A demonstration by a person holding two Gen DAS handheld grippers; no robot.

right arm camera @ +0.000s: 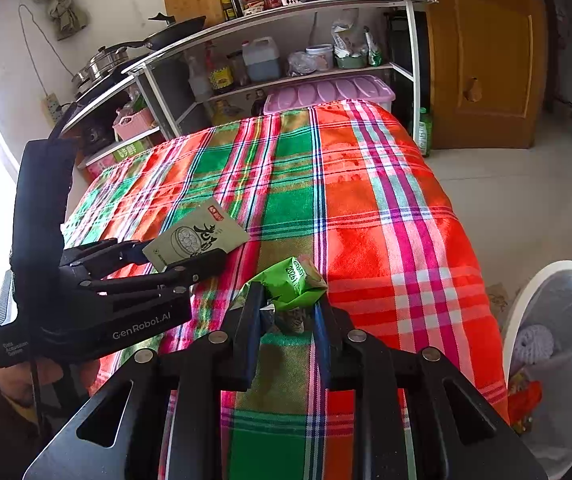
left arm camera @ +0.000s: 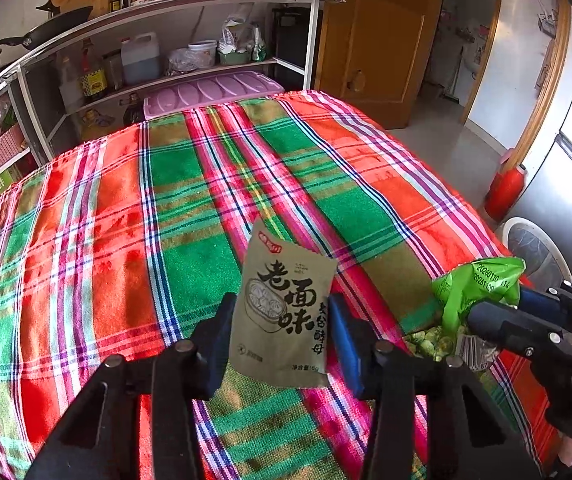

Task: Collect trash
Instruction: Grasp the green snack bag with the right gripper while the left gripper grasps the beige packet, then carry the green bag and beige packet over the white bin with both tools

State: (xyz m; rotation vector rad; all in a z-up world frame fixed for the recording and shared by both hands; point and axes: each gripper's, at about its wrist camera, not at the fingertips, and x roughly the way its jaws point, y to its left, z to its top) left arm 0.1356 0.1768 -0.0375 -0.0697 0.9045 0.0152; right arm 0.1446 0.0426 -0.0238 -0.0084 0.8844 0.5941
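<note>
My left gripper (left arm camera: 282,336) is shut on a khaki yeast packet (left arm camera: 284,312) with black Chinese print, held above the plaid tablecloth (left arm camera: 190,184). It also shows in the right wrist view (right arm camera: 196,236), in the left gripper (right arm camera: 174,258). My right gripper (right arm camera: 286,320) is shut on a crumpled green snack bag (right arm camera: 294,284), held just above the cloth. The green bag (left arm camera: 474,284) and the right gripper (left arm camera: 482,316) show at the right of the left wrist view.
A white bin (right arm camera: 558,344) with a clear liner and some trash stands on the floor right of the table. A metal shelf rack (right arm camera: 286,44) with bottles and a pink lidded box (right arm camera: 326,92) stands beyond the table's far edge. A wooden door (right arm camera: 482,52) is far right.
</note>
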